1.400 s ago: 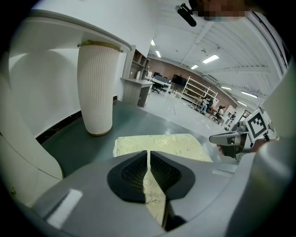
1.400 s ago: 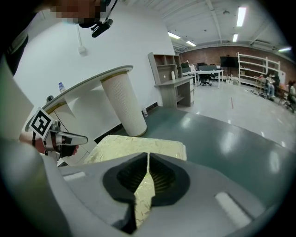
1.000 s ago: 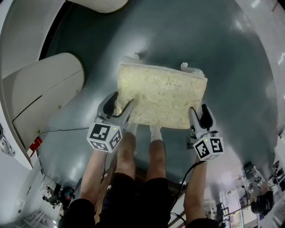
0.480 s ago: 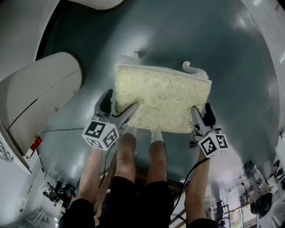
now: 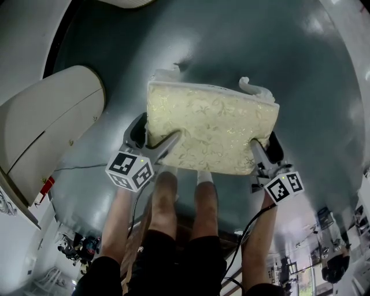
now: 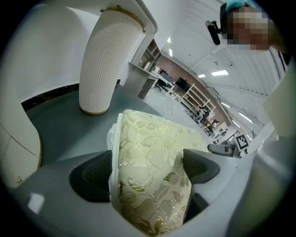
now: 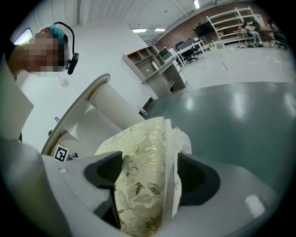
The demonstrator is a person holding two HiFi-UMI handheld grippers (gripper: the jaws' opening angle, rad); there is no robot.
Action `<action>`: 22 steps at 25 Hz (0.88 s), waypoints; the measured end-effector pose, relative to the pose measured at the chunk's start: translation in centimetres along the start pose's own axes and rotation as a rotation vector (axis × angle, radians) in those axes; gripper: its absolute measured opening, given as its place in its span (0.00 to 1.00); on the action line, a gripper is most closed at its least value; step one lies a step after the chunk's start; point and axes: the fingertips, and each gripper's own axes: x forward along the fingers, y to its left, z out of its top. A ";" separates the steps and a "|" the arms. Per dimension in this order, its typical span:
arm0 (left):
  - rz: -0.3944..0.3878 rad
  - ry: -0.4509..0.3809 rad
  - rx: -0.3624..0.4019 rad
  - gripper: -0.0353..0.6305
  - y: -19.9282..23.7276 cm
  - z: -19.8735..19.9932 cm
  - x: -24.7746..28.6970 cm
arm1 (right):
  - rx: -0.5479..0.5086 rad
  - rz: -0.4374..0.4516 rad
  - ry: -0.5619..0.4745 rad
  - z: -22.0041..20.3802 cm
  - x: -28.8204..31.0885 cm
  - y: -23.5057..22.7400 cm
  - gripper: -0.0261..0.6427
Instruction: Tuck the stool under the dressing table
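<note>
The stool (image 5: 211, 128) has a cream cushion with gold leaf print and white curled legs (image 5: 254, 88). It fills the middle of the head view, over the grey-green floor. My left gripper (image 5: 155, 134) is shut on the cushion's left side (image 6: 148, 162). At the opposite side my right gripper (image 5: 264, 149) is shut on the cushion (image 7: 143, 176). The dressing table's white top (image 6: 138, 14) rests on a ribbed white column (image 6: 104, 65), which stands ahead and to the left. The column (image 7: 113, 109) also shows in the right gripper view.
A white curved cabinet part (image 5: 46, 121) lies close on the left. The person's legs (image 5: 179, 196) stand just behind the stool. A cable (image 5: 248, 222) hangs from the right gripper. Desks and shelving (image 7: 166, 69) stand far off across the floor (image 5: 300, 52).
Both grippers' jaws, earlier nearly together on the cushion's thin edge, now hold its thick sides deep between them. The stool looks larger and nearer in the head view.
</note>
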 end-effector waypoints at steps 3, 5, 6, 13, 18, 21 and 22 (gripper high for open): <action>-0.024 -0.006 -0.014 0.81 -0.1 0.0 0.0 | 0.019 0.032 -0.007 0.0 0.0 0.2 0.58; -0.043 -0.010 -0.028 0.82 0.0 -0.1 0.3 | 0.047 0.052 -0.016 0.0 0.2 0.2 0.58; -0.052 -0.012 -0.037 0.82 0.1 -0.1 0.4 | 0.062 0.060 -0.023 -0.1 0.3 0.2 0.58; -0.077 -0.012 -0.062 0.82 0.0 -0.1 0.5 | 0.098 0.091 -0.024 -0.1 0.3 0.3 0.58; -0.080 -0.022 -0.061 0.82 -0.1 0.2 0.4 | 0.082 0.088 -0.021 0.1 0.3 0.4 0.58; -0.080 -0.022 -0.057 0.82 -0.1 0.2 0.5 | 0.080 0.083 -0.020 0.1 0.4 0.5 0.58; -0.080 -0.020 -0.056 0.82 -0.1 0.1 0.5 | 0.080 0.082 -0.020 0.1 0.4 0.5 0.58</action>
